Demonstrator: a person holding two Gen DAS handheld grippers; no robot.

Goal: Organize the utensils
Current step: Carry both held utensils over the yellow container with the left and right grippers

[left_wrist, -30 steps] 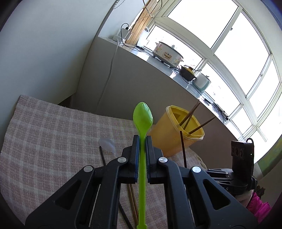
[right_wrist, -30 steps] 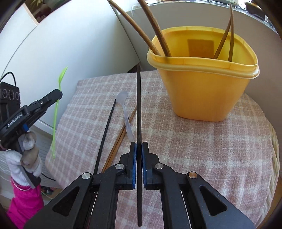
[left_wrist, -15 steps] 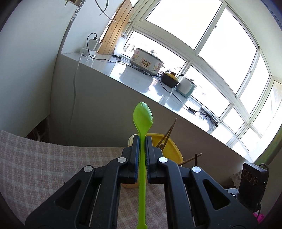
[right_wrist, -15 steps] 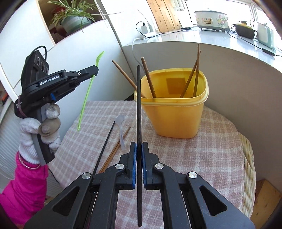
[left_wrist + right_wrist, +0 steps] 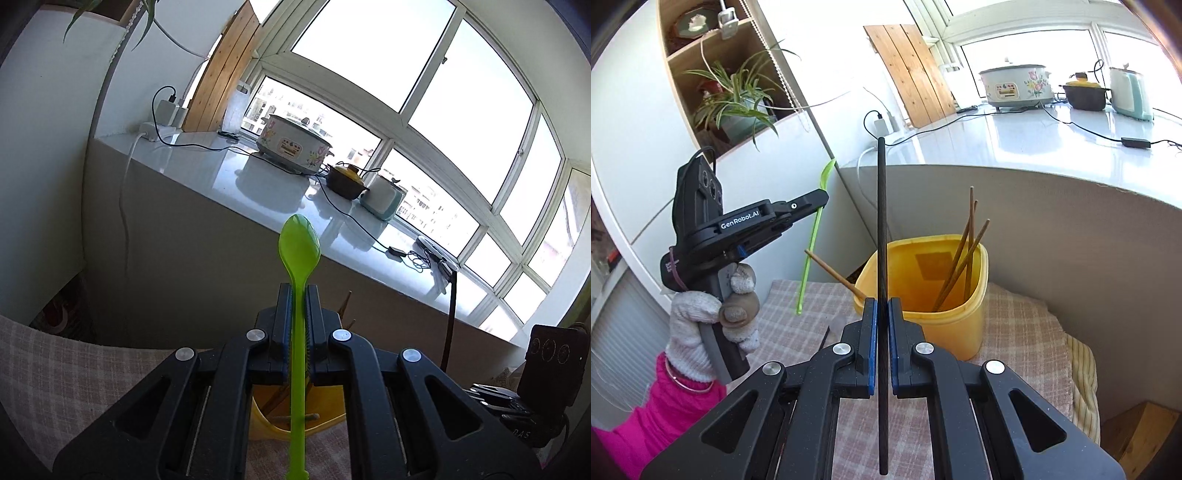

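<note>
Both hand-held grippers hang above the yellow tub [image 5: 923, 291], which sits below & just ahead on the checked-cloth surface [image 5: 1015, 325]. Right hand-held gripper [image 5: 882, 325], clamped on the black chopstick [image 5: 881, 221] (long axis upright), looks nearer. Left hand-held gripper [image 5: 822, 197], clamped on the green spoon [image 5: 299, 243], bowl up, is off to the tub's left.
</note>
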